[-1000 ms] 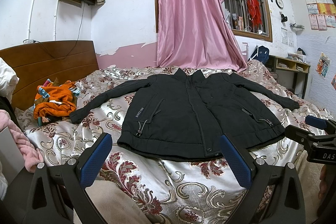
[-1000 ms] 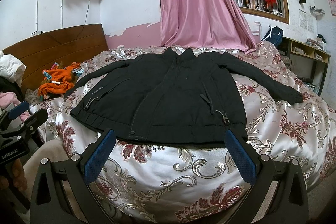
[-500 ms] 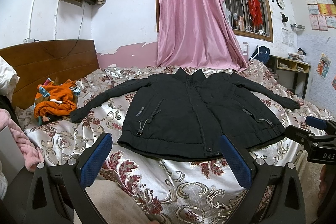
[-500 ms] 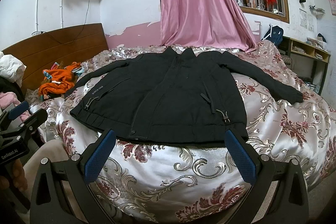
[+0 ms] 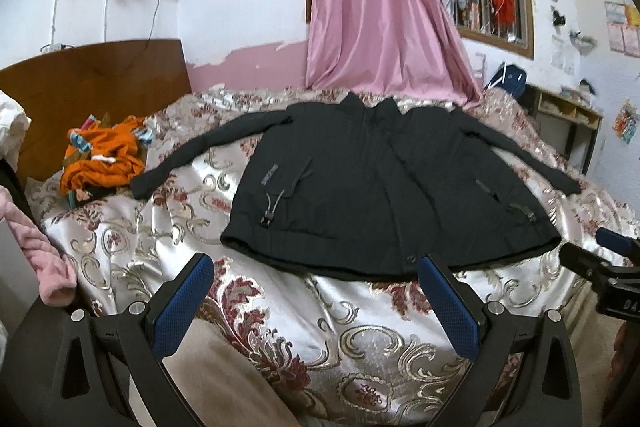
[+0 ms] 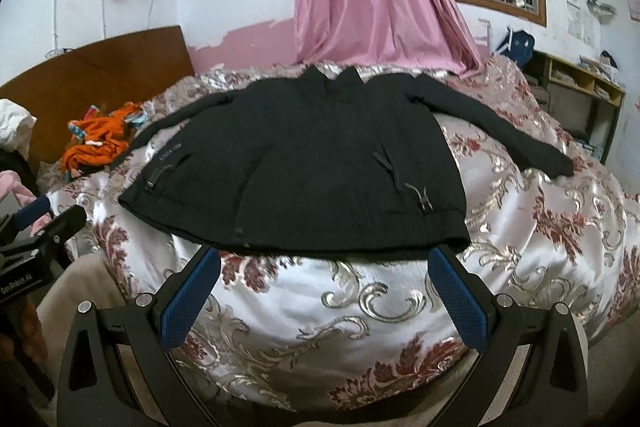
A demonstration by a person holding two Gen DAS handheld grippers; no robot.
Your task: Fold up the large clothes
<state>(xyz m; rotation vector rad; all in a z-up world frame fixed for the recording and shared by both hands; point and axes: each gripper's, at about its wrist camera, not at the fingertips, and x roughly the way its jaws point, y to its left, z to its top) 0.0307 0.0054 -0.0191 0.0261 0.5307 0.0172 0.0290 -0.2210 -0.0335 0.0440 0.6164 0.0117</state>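
A black zip jacket (image 5: 360, 183) (image 6: 312, 163) lies flat and face up on the bed, collar toward the curtain, both sleeves spread out to the sides. Its hem runs along the near side. My left gripper (image 5: 316, 279) stands open just short of the hem, with nothing between its blue pads. My right gripper (image 6: 324, 275) is open too, close to the hem, also holding nothing. The right gripper shows at the right edge of the left wrist view (image 5: 600, 259); the left gripper shows at the left edge of the right wrist view (image 6: 36, 223).
The bed wears a silver and red floral cover (image 5: 360, 327). An orange clothes pile (image 5: 104, 159) lies by the wooden headboard (image 5: 92, 79). Pink fabric (image 5: 44, 255) hangs at the left. A pink curtain (image 5: 380, 7) and a shelf unit (image 5: 560, 123) stand behind.
Both grippers have edged forward toward the jacket's hem, which now sits closer to the pads. The jacket itself has not moved.
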